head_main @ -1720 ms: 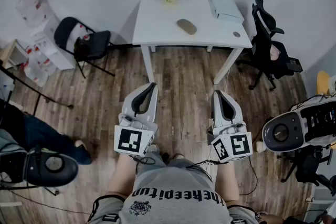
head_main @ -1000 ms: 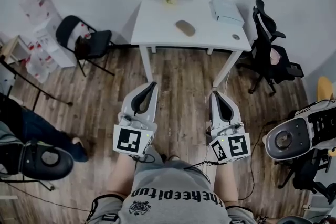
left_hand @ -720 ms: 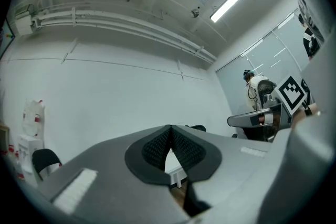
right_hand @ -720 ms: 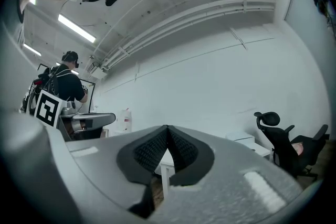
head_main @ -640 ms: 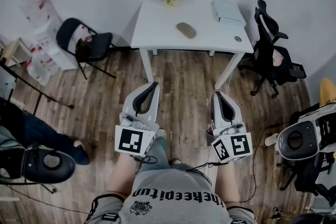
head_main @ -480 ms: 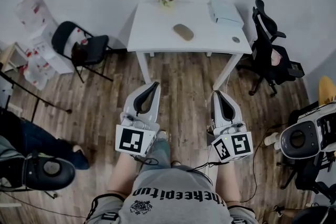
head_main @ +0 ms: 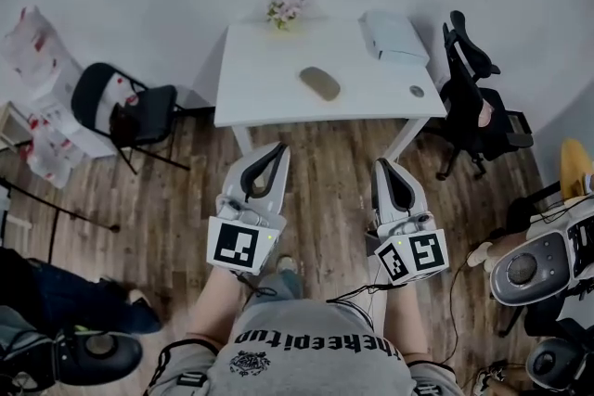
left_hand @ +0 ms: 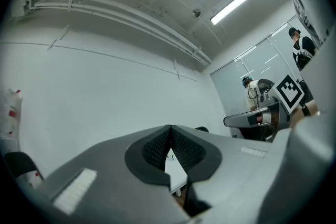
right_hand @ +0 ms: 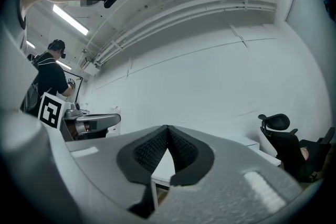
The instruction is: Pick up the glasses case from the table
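Head view: the glasses case (head_main: 319,83) lies flat on the white table (head_main: 255,102), near the middle of the top and a little toward the front edge. It is a tan, rounded oval. Its long axis runs on a diagonal, from the far left down to the near right, so one end points toward the flowers (head_main: 284,10) at the back edge and the other toward the small round object (head_main: 417,91) near the front right corner. The two ends look alike from here, so which side opens is probably not readable. A white box (head_main: 393,36) sits at the far right corner, well apart from the case.

Both tools are held over the wood floor (head_main: 325,153), short of the table and not touching the case. The left gripper (head_main: 276,148) has its jaws clenched, pads meeting at the tip with nothing between them. The right gripper (head_main: 382,165) is likewise closed and empty. In each gripper view only a sliver of the table top shows through the gap beneath the pads.
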A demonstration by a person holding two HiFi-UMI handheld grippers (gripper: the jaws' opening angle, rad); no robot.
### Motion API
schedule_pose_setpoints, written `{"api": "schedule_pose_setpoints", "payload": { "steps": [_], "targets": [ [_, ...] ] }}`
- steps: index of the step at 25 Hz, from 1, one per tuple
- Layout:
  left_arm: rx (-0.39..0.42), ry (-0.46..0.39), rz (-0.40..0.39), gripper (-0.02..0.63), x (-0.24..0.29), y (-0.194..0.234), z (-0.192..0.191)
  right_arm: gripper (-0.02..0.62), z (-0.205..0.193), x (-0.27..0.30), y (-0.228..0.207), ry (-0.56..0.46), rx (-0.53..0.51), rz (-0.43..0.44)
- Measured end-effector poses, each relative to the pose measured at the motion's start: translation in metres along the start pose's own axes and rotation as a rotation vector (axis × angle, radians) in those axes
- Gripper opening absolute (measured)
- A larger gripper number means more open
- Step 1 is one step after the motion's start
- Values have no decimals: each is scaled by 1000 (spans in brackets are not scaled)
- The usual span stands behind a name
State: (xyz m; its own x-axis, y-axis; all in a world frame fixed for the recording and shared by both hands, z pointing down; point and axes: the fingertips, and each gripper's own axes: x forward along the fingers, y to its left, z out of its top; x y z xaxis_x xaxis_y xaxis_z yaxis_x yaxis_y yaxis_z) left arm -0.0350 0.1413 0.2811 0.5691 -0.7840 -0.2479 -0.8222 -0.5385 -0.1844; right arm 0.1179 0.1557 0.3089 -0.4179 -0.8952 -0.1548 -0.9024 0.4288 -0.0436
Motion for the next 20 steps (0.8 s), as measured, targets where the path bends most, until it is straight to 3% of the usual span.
{"api": "schedule_pose_setpoints", "payload": {
  "steps": [8,20],
  "targets": [
    [-6,-10,-47,20,36,53,-16,3,-10,65,4,9,-1,-9],
    [-74,-9,-50,20,64,98,-41,3,-15,100,-5,18,-22,-70]
  ]
}}
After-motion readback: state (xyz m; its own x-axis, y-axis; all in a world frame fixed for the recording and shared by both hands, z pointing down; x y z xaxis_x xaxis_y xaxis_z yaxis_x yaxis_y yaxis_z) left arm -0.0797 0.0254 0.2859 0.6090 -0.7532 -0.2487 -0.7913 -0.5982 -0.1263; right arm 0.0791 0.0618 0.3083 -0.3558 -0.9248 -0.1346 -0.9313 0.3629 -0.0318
